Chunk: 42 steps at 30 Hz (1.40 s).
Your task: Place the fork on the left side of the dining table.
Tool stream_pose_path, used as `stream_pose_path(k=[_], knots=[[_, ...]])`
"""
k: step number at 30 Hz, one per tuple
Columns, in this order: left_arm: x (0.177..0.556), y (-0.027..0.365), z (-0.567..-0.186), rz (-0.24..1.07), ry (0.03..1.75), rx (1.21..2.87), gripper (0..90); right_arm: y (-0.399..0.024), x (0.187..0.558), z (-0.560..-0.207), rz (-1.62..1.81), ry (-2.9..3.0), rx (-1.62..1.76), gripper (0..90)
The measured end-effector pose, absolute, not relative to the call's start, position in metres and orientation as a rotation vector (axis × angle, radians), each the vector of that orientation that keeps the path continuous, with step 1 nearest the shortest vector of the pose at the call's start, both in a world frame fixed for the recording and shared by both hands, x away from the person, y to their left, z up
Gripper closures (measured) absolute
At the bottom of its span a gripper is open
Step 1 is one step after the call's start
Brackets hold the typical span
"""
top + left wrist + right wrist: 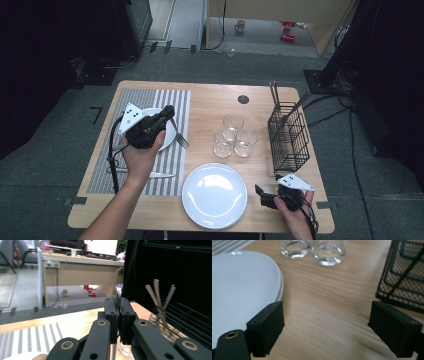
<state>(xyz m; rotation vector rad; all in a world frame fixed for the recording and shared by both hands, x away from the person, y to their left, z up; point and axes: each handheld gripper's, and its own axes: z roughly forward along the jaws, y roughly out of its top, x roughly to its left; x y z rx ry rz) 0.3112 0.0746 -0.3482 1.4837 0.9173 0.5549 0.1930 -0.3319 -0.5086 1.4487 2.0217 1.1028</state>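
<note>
Silver metal fork (pixel 178 136) pinched by handle between clenched jaws of left gripper (pixel 167 114), tines hanging past small white plate (pixel 170 134) over striped grey placemat (pixel 172 162). Right gripper (pixel 258 191) spread wide, holding nothing, low over wooden table (pixel 200 107); large white plate (pixel 239 287) at its left, black wire basket (pixel 405 275) at its right, clear glasses (pixel 329 251) ahead.

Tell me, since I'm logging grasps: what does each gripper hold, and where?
The left gripper pinches a fork by its handle; the right gripper is open and holds nothing.
</note>
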Motion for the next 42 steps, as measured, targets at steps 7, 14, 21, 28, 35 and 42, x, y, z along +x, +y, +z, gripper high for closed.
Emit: stream_pose_path(k=[7,14,21,28,35,42], knots=[[0.321,0.081,-0.348,0.573,0.957,1.437,88.6,-0.343,0.197,-0.521,0.987,2.047,1.51,13.1],[0.334,0.085,-0.346,0.596,0.988,1.396,88.6,-0.343,0.2,-0.525,0.919,2.052,1.488,12.4],[0.346,0.088,-0.343,0.621,1.006,1.378,88.6,-0.343,0.202,-0.525,0.919,2.066,1.481,9.5],[0.357,0.091,-0.338,0.672,1.02,1.322,88.7,-0.344,0.203,-0.525,0.917,2.067,1.477,9.2],[0.38,0.091,-0.338,0.661,1.033,1.322,88.7,-0.344,0.203,-0.526,0.918,2.067,1.478,9.3],[0.407,0.089,-0.341,0.666,1.059,1.307,88.6,-0.344,0.203,-0.525,0.917,2.069,1.476,9.3]])
